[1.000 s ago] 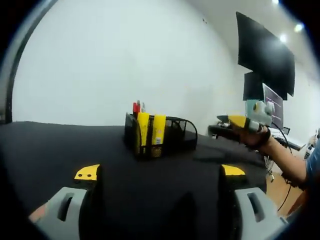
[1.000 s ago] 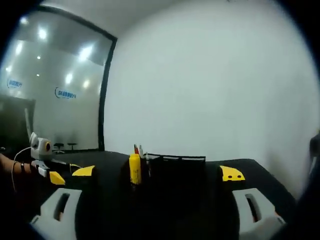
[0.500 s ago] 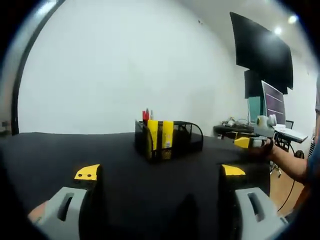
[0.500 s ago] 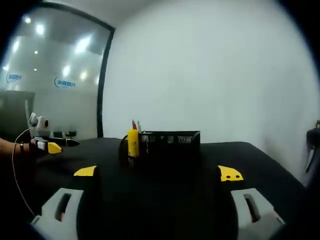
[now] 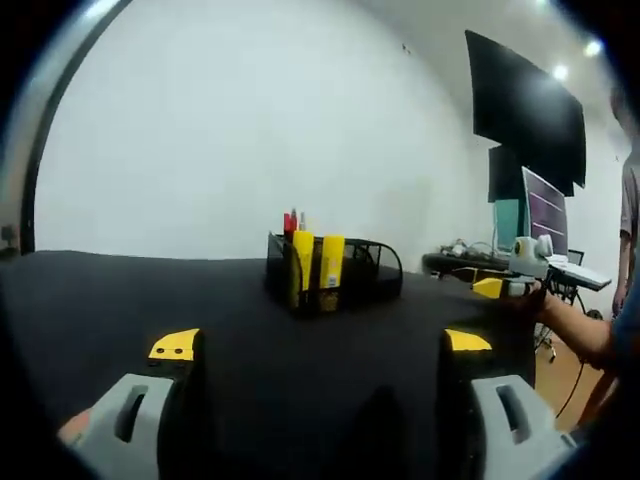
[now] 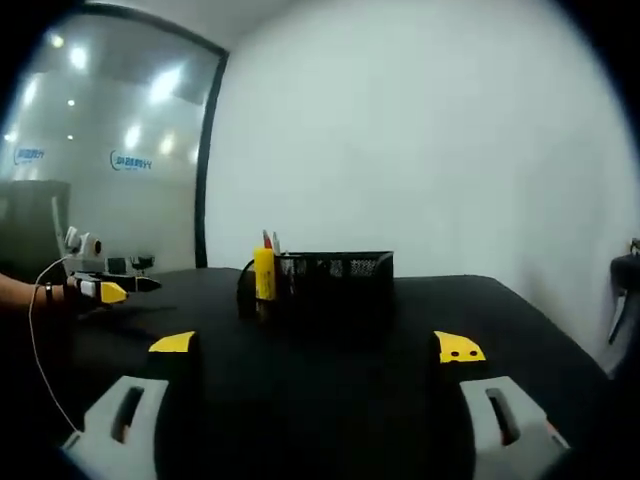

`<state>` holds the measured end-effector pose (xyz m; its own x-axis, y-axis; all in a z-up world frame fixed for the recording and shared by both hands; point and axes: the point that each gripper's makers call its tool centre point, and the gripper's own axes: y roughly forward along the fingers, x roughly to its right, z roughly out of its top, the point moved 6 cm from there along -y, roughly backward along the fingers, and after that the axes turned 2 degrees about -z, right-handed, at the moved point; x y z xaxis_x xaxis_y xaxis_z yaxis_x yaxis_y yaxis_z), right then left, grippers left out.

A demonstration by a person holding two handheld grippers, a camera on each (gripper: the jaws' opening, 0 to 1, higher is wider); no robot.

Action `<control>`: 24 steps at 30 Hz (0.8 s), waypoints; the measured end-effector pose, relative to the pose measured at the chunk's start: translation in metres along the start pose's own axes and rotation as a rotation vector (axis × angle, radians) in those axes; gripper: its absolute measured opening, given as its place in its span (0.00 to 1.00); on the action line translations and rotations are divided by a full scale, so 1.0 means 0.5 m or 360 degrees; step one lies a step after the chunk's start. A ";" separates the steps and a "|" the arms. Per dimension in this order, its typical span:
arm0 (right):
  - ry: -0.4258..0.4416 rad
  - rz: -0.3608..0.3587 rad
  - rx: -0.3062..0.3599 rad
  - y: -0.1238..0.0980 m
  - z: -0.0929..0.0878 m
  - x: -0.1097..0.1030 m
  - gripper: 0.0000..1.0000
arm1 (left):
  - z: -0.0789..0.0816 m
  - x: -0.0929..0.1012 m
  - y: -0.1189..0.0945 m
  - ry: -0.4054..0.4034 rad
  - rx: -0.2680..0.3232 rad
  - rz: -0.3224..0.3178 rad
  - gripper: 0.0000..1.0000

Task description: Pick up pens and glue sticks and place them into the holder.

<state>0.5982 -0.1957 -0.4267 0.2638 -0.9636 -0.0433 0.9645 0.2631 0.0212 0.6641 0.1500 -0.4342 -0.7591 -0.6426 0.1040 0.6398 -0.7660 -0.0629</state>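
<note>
so, left gripper view: the left gripper (image 5: 318, 350) sits low at the bottom of the frame, jaws wide apart with nothing between them, yellow-tipped fingers (image 5: 175, 346) over a black table (image 5: 120, 300). the black mesh holder (image 5: 365, 272) stands at frame centre on the table, with two yellow glue sticks (image 5: 303, 258) upright in its near compartment and red-topped pens (image 5: 291, 221) poking up behind them. at the right of the frame the right gripper (image 5: 497, 288) comes in, held by a hand (image 5: 560, 320), hovering near the table edge, well apart from the holder. black monitors (image 5: 525, 100) hang in the upper right. right gripper view: the right gripper (image 6: 315, 347) is also spread wide and empty at the bottom. the holder (image 6: 335, 280) is at frame centre, a yellow glue stick (image 6: 264, 273) at its left end and pen tips (image 6: 270, 240) above it. the left gripper (image 6: 105, 291) shows at the left edge, well apart from the holder. a glass wall (image 6: 100, 170) fills the upper left.
</note>
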 end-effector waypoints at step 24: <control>-0.0097 0.0034 -0.0128 0.006 -0.038 -0.018 0.86 | -0.031 -0.016 0.005 -0.0096 -0.0033 0.0050 0.96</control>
<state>0.5989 -0.1854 -0.4453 0.2858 -0.9581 0.0171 0.9569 0.2844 -0.0590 0.6698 0.1531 -0.4504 -0.7297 -0.6644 0.1615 0.6600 -0.7461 -0.0878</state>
